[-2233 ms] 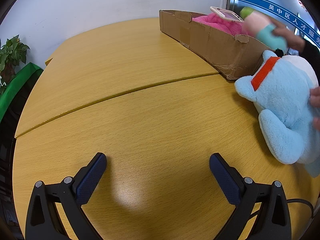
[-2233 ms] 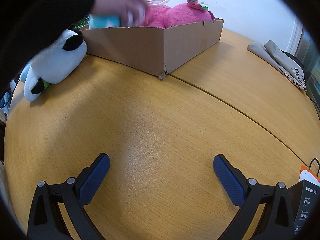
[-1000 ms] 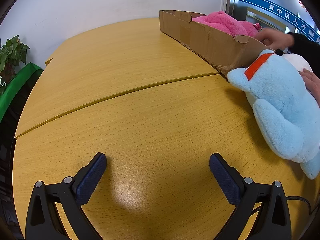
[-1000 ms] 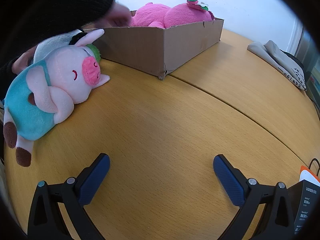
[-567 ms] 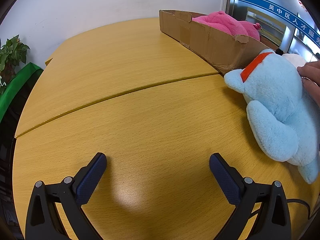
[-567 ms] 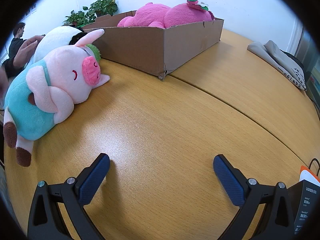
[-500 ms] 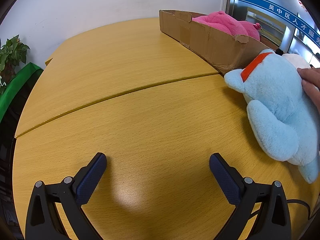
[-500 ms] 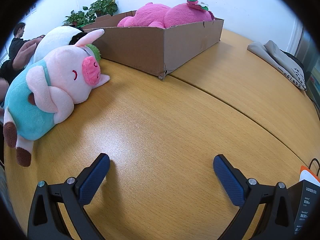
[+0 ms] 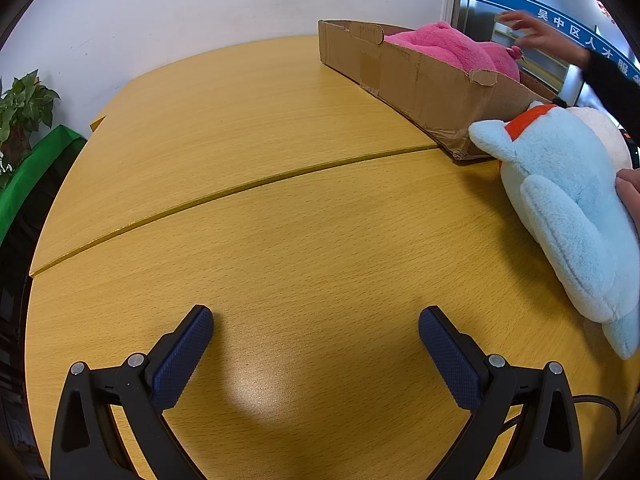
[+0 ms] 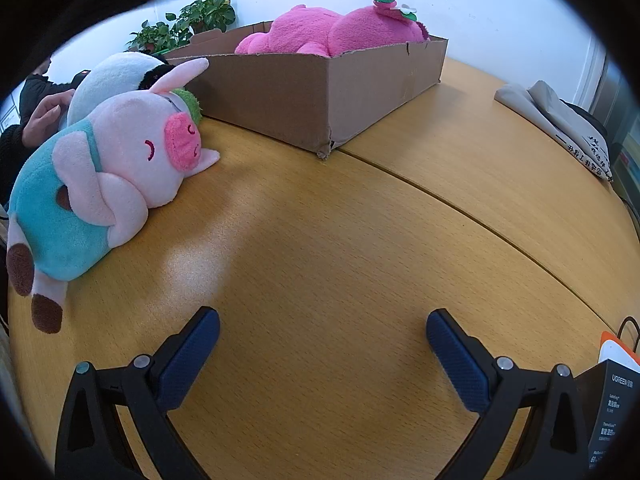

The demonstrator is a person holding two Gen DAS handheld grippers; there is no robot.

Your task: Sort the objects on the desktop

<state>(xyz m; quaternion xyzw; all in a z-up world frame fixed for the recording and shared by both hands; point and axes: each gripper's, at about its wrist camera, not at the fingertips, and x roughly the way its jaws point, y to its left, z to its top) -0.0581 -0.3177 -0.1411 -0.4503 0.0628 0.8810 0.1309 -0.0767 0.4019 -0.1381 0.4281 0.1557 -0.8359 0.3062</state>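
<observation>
A cardboard box (image 9: 420, 80) stands at the far right of the wooden table and holds a pink plush (image 9: 448, 46). A light blue plush with an orange collar (image 9: 568, 208) lies on the table in front of the box. In the right wrist view the box (image 10: 320, 92) with the pink plush (image 10: 332, 30) is at the back, and a pink pig plush in teal overalls (image 10: 108, 176) lies to its left, with a white and black plush (image 10: 116, 76) behind it. My left gripper (image 9: 316, 344) is open and empty above bare table. My right gripper (image 10: 322, 344) is open and empty too.
A person's hand (image 9: 536, 34) reaches over the box, and another hand (image 9: 628, 192) touches the blue plush. A folded grey cloth (image 10: 560, 120) lies at the right. A black UGREEN box (image 10: 608, 416) stands at the near right. Potted plants (image 10: 188, 24) stand behind the box.
The person's arm has lifted over the box and darkens the top left of the right wrist view. The blue plush sits slightly lower right. Neither gripper has moved.
</observation>
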